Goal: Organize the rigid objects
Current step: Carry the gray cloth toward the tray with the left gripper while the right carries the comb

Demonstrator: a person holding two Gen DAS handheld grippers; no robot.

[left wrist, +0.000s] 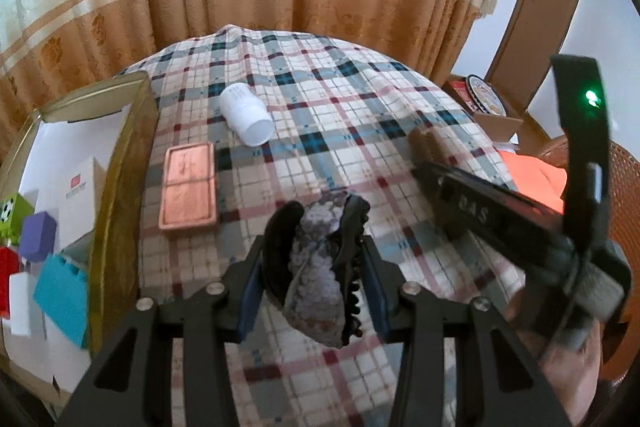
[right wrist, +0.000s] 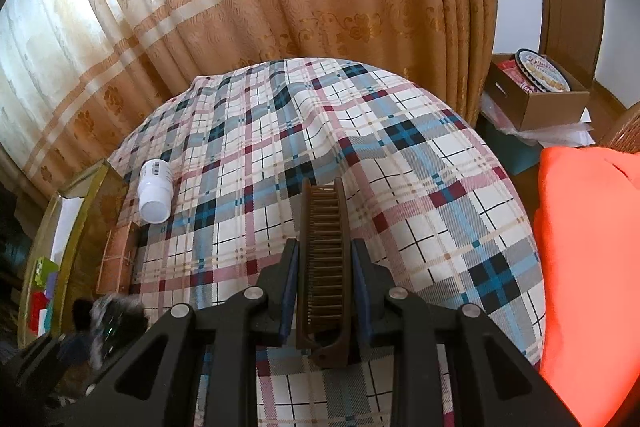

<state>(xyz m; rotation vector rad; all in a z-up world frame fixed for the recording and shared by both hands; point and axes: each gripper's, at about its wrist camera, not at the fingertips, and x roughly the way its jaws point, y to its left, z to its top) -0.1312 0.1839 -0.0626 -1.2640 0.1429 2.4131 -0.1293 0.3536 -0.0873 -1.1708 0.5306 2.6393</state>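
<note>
Both my grippers are holding something above the plaid cloth (left wrist: 320, 115).

My left gripper (left wrist: 316, 291) is clamping its blue pads (left wrist: 250, 301) narrowly on a hair claw clip (left wrist: 320, 267), grey-speckled with black teeth, which is hanging between the fingers clear of the cloth. Ahead of it and a little to its left a copper-coloured flat tin (left wrist: 188, 187) is lying, with a white bottle (left wrist: 246, 115) on its side beyond that. Further left a gold-rimmed box (left wrist: 120, 187) is holding coloured blocks (left wrist: 60, 287) and white cartons. My right gripper (right wrist: 325, 291) is pinching a brown comb (right wrist: 325, 267) tight, with the comb pointing straight forward along the fingers. Close on its right an orange cushion (right wrist: 588, 267) is sitting.
</note>
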